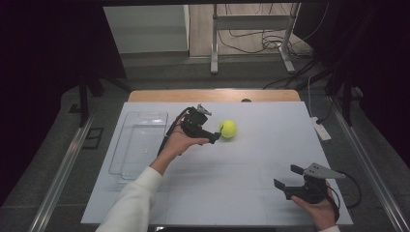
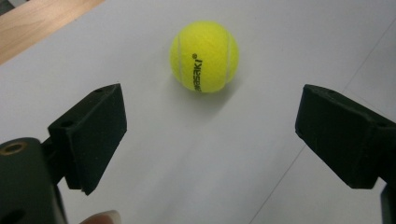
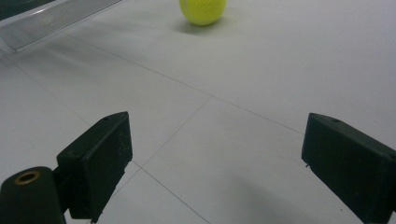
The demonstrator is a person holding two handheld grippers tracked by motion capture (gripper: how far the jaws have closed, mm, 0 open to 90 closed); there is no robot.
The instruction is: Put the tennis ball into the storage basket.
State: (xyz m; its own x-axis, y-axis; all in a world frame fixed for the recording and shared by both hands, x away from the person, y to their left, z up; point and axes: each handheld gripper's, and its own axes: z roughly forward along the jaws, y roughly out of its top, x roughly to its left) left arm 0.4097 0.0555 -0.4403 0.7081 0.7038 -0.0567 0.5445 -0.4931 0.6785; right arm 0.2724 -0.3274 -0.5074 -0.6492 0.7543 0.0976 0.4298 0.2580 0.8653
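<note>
A yellow-green tennis ball (image 1: 227, 128) rests on the white table cover, right of centre at the back. My left gripper (image 1: 215, 129) is held just left of it, jaws open and aimed at the ball. In the left gripper view the ball (image 2: 204, 56) lies a short way beyond the open gripper (image 2: 212, 126), touching neither jaw. My right gripper (image 1: 287, 177) sits low near the front right corner, open and holding nothing. Seen from the right gripper view, the ball (image 3: 202, 10) is far off at the top, well past that gripper (image 3: 215, 140).
A clear plastic tray (image 1: 140, 142) lies lengthwise on the left side of the cover; its corner (image 3: 51, 16) shows at top left in the right gripper view. A wooden table edge (image 1: 212, 95) runs along the back. A white power strip (image 1: 321, 130) lies just off the right edge.
</note>
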